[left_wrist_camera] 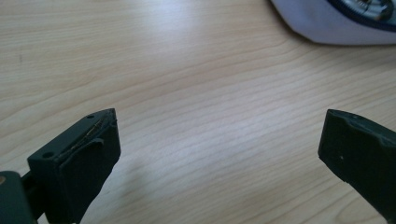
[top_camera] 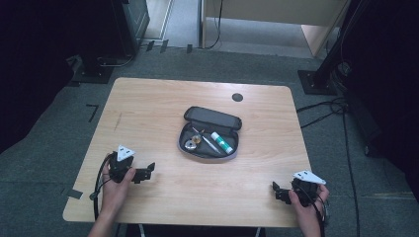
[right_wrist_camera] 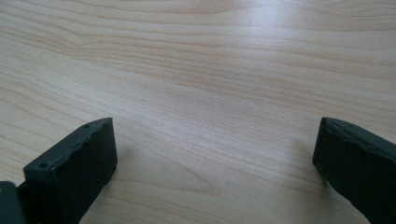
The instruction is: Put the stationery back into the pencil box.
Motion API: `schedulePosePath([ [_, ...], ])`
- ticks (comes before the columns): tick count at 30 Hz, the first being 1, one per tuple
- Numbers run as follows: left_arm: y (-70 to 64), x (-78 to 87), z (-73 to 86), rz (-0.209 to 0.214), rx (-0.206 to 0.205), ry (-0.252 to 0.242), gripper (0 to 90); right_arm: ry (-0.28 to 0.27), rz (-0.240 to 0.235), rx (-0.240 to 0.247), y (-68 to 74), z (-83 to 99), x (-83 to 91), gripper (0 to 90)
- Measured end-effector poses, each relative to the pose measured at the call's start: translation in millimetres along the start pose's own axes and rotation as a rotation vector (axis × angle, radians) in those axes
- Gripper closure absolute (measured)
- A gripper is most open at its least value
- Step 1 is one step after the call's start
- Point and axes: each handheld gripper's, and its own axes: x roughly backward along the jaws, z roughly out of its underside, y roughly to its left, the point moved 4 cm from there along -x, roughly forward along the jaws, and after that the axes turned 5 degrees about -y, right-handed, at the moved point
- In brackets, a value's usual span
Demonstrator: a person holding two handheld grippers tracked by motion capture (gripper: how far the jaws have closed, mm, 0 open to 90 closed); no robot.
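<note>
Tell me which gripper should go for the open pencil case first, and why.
Left, probably. The left gripper sits nearer the pencil case and its open jaws point toward it; the case's edge shows in the left gripper view. The right gripper faces bare table.

A pale wooden desk [top_camera: 148,113] with rounded corners stands on a grey carpeted floor [top_camera: 44,143]. A small round black disc [top_camera: 237,97] sits in the desk's far right part. Black cables [top_camera: 326,111] trail over the floor to the right. A black stand base [top_camera: 94,74] rests at far left, another [top_camera: 316,81] at far right.
</note>
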Motion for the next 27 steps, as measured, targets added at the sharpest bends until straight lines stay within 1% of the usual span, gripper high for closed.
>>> schedulePosePath([
  [4,5.9,5.0,9.4,-0.020,0.005,0.010,0.0,0.000,0.000,0.000,0.0,0.0,0.0,0.0],
  [11,17.3,12.3,24.5,-0.065,-0.006,0.034,0.0,0.000,0.000,0.000,0.0,0.0,0.0,0.0],
  [14,23.3,16.1,29.7,-0.094,-0.013,0.041,0.0,0.000,0.000,0.000,0.0,0.0,0.0,0.0],
  [16,28.5,19.4,32.7,-0.131,-0.034,0.046,0.0,0.000,0.000,0.000,0.0,0.0,0.0,0.0],
  [17,30.4,20.5,34.0,-0.138,-0.035,0.049,0.0,0.000,0.000,0.000,0.0,0.0,0.0,0.0],
  [20,37.5,25.1,38.5,-0.146,-0.024,0.053,0.0,0.000,0.000,0.000,0.0,0.0,0.0,0.0],
  [23,44.7,29.4,42.2,-0.158,-0.027,0.064,0.0,0.000,0.000,-0.001,0.1,0.0,0.0,0.0],
  [27,53.0,34.3,46.2,-0.169,-0.017,0.066,0.0,0.000,0.000,0.000,0.0,0.0,0.0,0.0],
])
